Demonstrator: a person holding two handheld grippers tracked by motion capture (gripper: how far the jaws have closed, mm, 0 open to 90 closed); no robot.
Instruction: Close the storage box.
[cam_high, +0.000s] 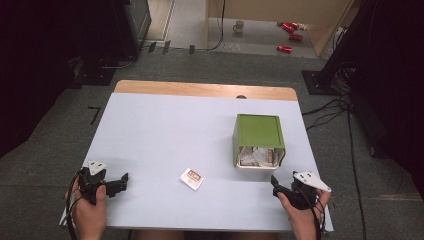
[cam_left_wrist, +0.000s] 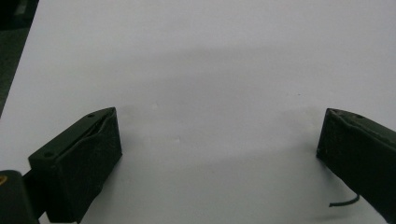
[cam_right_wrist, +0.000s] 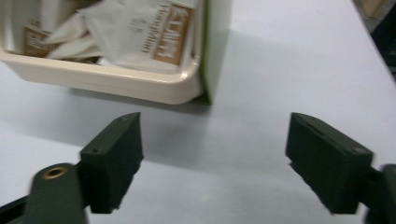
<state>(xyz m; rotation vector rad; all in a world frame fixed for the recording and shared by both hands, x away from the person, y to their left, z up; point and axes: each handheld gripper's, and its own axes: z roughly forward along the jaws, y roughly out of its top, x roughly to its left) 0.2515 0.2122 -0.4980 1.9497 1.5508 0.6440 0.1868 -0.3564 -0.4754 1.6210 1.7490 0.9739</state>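
Note:
A green box (cam_high: 259, 131) with a cream inner tray (cam_right_wrist: 116, 79) lies on its side at the right of the table, its open end toward me, with white-and-brown sachets (cam_right_wrist: 144, 32) inside. One more sachet (cam_high: 192, 179) lies flat on the table in front of the middle. My right gripper (cam_high: 276, 186) hovers just in front of the box mouth; its jaws stand wide apart with bare table between them. My left gripper (cam_high: 121, 182) rests at the front left, jaws wide apart over bare table, holding nothing. In the right gripper view the right gripper (cam_right_wrist: 212, 161) faces the tray's near right corner.
The pale table top (cam_high: 165, 135) has a wooden strip along its far edge (cam_high: 205, 90). Beyond it on the floor stand a mug (cam_high: 239, 26) and red cans (cam_high: 289, 30). Cables and dark equipment stands flank the table on both sides.

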